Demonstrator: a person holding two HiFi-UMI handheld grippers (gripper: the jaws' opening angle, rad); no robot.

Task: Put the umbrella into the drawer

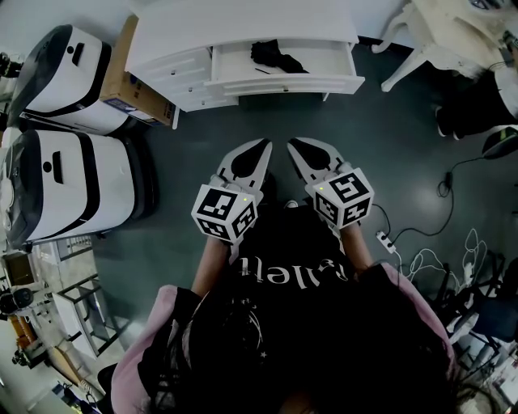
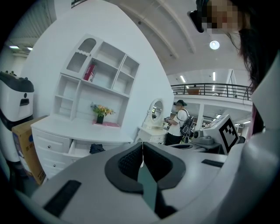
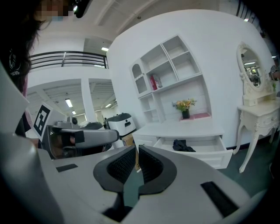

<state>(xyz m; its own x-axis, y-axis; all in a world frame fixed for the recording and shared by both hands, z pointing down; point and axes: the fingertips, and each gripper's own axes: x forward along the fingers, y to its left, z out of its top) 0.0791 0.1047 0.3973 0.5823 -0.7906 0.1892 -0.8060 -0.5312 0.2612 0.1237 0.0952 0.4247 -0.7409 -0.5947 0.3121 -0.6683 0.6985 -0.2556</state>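
A black folded umbrella lies inside the open drawer of the white desk at the top of the head view. Both grippers are held side by side well short of the desk, over the dark floor and close to the person's body. My left gripper is shut with nothing between its pads. My right gripper is shut and empty too. The left gripper view shows the umbrella in the drawer beyond the closed jaws. In the right gripper view the umbrella lies in the drawer past the closed jaws.
A cardboard box leans at the desk's left end. Two white-and-black machines stand to the left. A white vanity table stands at the upper right. A power strip and cables lie on the floor at right. A person with a backpack stands far off.
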